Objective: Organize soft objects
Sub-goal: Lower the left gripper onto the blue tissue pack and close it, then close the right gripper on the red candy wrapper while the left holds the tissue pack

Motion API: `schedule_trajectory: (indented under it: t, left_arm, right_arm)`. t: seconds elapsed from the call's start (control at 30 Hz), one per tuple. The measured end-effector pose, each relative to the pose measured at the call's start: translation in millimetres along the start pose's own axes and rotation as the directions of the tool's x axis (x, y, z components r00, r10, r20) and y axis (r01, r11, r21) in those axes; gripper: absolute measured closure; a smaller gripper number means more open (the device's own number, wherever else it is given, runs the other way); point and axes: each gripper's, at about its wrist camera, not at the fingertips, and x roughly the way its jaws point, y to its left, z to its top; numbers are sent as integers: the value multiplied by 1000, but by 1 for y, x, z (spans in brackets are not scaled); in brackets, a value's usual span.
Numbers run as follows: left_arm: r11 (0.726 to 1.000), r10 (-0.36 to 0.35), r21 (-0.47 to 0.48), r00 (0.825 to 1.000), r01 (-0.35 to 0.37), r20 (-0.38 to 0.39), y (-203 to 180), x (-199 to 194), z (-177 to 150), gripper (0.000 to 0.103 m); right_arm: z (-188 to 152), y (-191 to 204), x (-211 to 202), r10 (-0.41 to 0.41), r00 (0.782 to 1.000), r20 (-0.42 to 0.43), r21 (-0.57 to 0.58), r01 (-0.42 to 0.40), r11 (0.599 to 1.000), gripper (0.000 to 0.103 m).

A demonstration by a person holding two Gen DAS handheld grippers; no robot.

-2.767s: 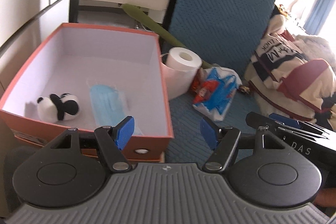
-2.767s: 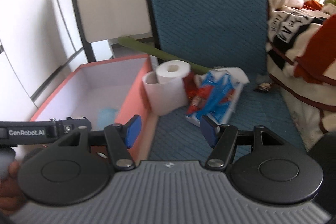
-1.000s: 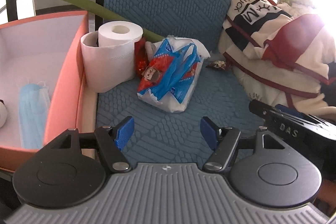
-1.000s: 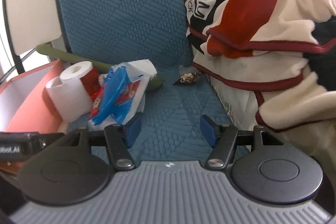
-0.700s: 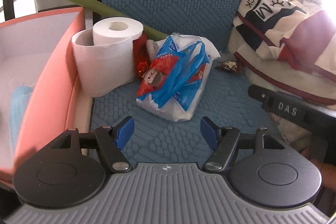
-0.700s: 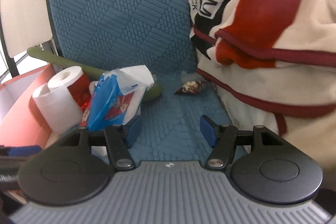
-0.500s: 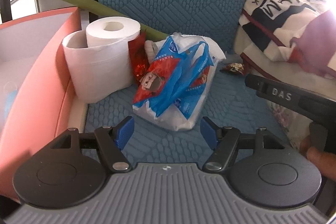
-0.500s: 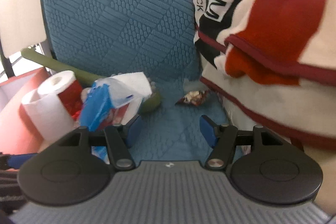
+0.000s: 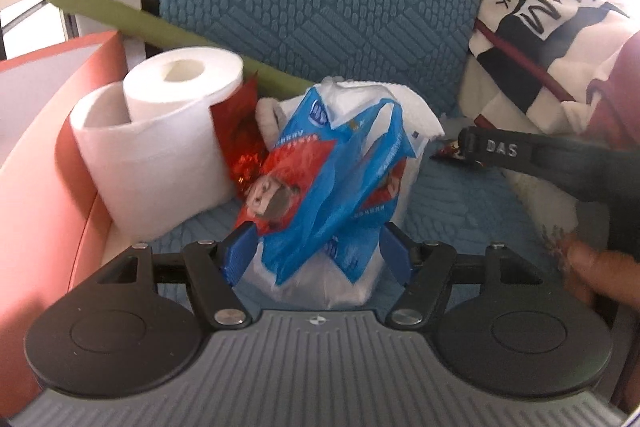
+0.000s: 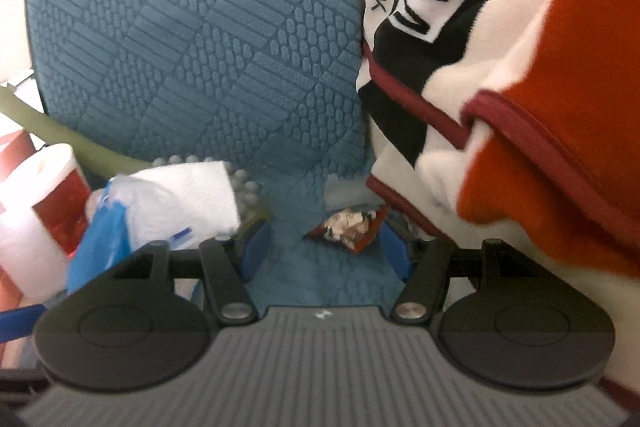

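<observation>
Both hand-held grippers have closed in on the teal seat cushion (image 9: 328,7) since a second ago, and the pink box (image 9: 48,155) has slid off to the left edge. Now the left hand-held gripper (image 9: 316,255), jaws apart and gripping nothing, straddles the near end of the blue-and-red tissue pack (image 9: 320,187), which lies on the seat just beside the toilet roll (image 9: 160,139). Likewise open and empty, the right hand-held gripper (image 10: 324,251) frames a small snack wrapper (image 10: 348,225) by the striped blanket (image 10: 500,75).
</observation>
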Motion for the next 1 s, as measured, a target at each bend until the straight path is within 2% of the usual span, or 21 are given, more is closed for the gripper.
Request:
schedule_trajectory:
  t: [0.13,0.27,0.37,0.6,0.7,0.77,0.83,0.87,0.9,0.97,1.0]
  left_arm:
    - [1000,20,7,1000,-20,-6,-4,12,4,32]
    - [999,37,-11,999,-38,-26,0,22,5,42]
    - [999,25,-24,999,-26,-37,3,26,5,45]
    - [998,51,-27,998,-52,-38,0,33,2,55]
    - [997,68,-21,997,-69,-42,-2,36,1,64]
    - [997,74,-18,996,-75,-41,-3,36,1,77]
    - [997,77,-23,996,-79,-45,-3,36,2,81]
    - [997,75,-23,996,-77,-52,-2,36,3,83]
    - [997,70,-27,996,-72,-55,-2,35,4,84]
    - [997,60,-44,996,-62,-60,0,33,6,86]
    - [997,54,-56,996,-58,-66,2,32,6,87]
  right_arm:
    - [9,0,16,-11,1000,-6,-16,11,1000,39]
    - [18,5,31,-16,1000,-15,-46,15,999,40]
    - [26,-2,43,-6,1000,-25,-7,6,1000,40]
    - [28,-4,72,-23,993,-113,-45,18,999,38]
    - [26,0,81,-3,987,-159,-54,-6,999,38]
    - [25,3,85,-8,983,-186,-76,-7,997,44]
    - [22,2,90,-2,977,-215,-60,-11,998,47]
    - [21,0,92,-3,974,-227,-49,-9,999,53]
    - [20,-1,93,-8,972,-234,-45,-2,999,63]
    - [19,-1,94,-19,972,-236,-50,8,999,67]
    - [19,-1,94,-24,972,-234,-53,12,999,73]
